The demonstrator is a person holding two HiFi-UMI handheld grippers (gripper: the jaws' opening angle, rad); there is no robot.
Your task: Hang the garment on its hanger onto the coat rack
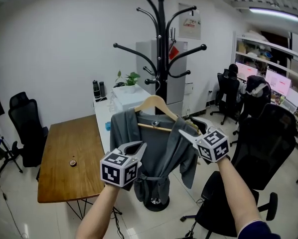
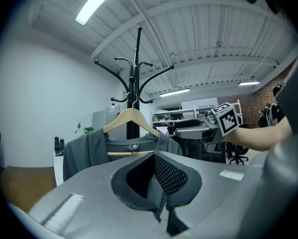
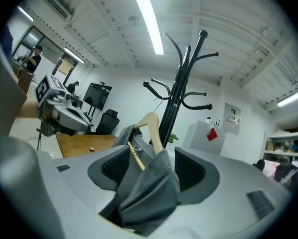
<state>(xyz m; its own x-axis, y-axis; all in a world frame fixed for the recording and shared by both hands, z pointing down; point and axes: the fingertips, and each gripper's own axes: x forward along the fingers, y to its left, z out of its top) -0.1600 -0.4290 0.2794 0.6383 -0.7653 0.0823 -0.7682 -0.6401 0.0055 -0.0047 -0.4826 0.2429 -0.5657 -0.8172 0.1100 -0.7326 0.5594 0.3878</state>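
Near rack, pinching garment w/ L gripper; straddling it w/ R gripper, jaws wide apart, not pressing.

Open air lies above the hanger, up to the spreading arms of the coat rack. Lower down, the draped garment screens the pole. A tabletop hems the left side, and a black chair crowds the right.

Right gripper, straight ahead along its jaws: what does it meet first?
The grey garment, its shoulder already between the open jaws of the right gripper, draped on the wooden hanger. Past that, probably the coat rack pole, though depth is unclear.
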